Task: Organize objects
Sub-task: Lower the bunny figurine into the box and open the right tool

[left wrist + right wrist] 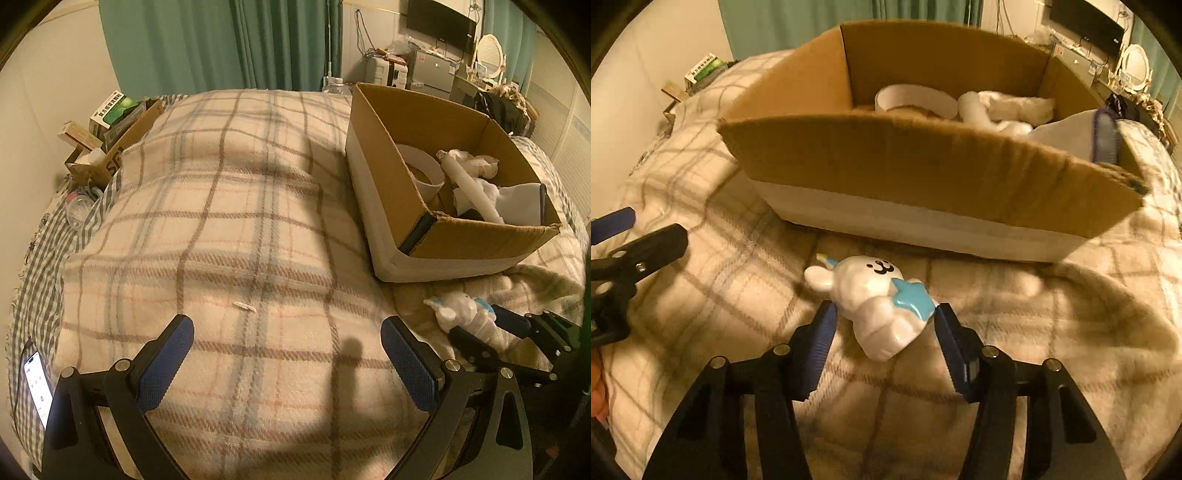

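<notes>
A white bunny figurine point(875, 299) with a blue star lies on the plaid blanket in front of the cardboard box point(923, 166). My right gripper point(884, 317) has its blue pads either side of the figurine's lower body, touching or nearly touching it. It also shows in the left wrist view point(476, 325), around the figurine point(458, 312). My left gripper point(286, 339) is open and empty above the blanket, left of the box point(373, 177). The box holds a white tape roll point(424, 170), a white tube and crumpled white items.
A plaid blanket point(229, 206) covers the bed. A lit phone point(37, 387) lies at the bed's left edge. A small box of packets point(114, 125) and a plastic bottle point(77, 206) sit at the far left. A desk with a mirror stands at the back right.
</notes>
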A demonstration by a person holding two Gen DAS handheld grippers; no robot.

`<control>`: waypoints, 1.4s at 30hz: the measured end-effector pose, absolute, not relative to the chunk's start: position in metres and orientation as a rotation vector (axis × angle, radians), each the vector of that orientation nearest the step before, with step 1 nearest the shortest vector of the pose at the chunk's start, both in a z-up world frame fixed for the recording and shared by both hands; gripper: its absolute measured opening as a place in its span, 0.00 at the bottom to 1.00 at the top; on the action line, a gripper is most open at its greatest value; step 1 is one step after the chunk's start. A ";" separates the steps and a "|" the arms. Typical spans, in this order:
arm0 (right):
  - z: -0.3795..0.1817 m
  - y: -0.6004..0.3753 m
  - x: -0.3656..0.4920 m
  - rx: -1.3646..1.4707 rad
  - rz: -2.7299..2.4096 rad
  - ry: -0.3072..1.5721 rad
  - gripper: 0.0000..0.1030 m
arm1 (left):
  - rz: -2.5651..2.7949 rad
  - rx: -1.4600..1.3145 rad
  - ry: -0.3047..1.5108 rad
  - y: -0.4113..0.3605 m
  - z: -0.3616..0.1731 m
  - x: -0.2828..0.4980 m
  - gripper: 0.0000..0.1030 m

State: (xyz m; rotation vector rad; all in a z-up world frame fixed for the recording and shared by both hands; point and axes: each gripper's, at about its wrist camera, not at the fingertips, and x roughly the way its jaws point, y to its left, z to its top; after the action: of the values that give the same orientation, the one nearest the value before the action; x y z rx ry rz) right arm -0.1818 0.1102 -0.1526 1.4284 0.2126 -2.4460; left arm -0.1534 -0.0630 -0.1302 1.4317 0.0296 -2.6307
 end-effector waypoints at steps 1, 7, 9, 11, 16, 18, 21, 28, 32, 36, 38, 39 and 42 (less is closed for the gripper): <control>-0.149 0.111 -0.178 1.421 -2.447 0.207 0.43 | -2.632 1.426 0.028 -0.062 -0.129 -0.152 1.00; -0.131 0.123 -0.145 1.350 -2.472 0.197 0.43 | -2.666 1.405 -0.003 -0.049 -0.118 -0.137 1.00; -0.120 0.127 -0.133 1.318 -2.491 0.198 0.43 | -2.682 1.401 -0.004 -0.044 -0.114 -0.130 1.00; -0.113 0.127 -0.125 1.292 -2.502 0.191 0.43 | -2.693 1.400 -0.003 -0.040 -0.110 -0.125 1.00; -0.072 0.125 -0.115 1.212 -2.552 0.217 0.43 | -2.746 1.342 0.011 -0.034 -0.091 -0.113 1.00; -0.054 0.126 -0.113 1.165 -2.578 0.205 0.43 | -2.773 1.304 0.013 -0.033 -0.078 -0.110 1.00; -0.026 0.129 -0.113 1.091 -2.620 0.209 0.43 | -2.813 1.255 0.025 -0.030 -0.057 -0.111 1.00; 0.038 0.143 -0.137 0.934 -2.710 0.230 0.43 | -2.921 1.097 0.000 -0.014 -0.002 -0.134 1.00; 0.058 0.150 -0.168 0.894 -2.734 0.221 0.43 | -2.956 1.035 -0.025 -0.004 0.018 -0.164 1.00; 0.062 0.156 -0.205 0.892 -2.744 0.196 0.43 | -2.960 1.050 -0.051 0.003 0.017 -0.197 1.00; 0.060 0.159 -0.225 0.906 -2.734 0.170 0.43 | -2.948 1.065 -0.073 0.005 0.010 -0.215 1.00; 0.057 0.160 -0.234 0.915 -2.726 0.155 0.43 | -2.941 1.076 -0.077 0.006 0.006 -0.222 1.00; 0.043 0.163 -0.261 0.955 -2.702 0.126 0.43 | -2.925 1.115 -0.074 0.005 -0.010 -0.242 1.00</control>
State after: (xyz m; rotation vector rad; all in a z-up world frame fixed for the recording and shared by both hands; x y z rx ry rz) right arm -0.2607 0.1629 0.0434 0.9548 0.1259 -2.7017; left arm -0.2419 0.0054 -0.0098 1.1146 -0.0744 -2.9247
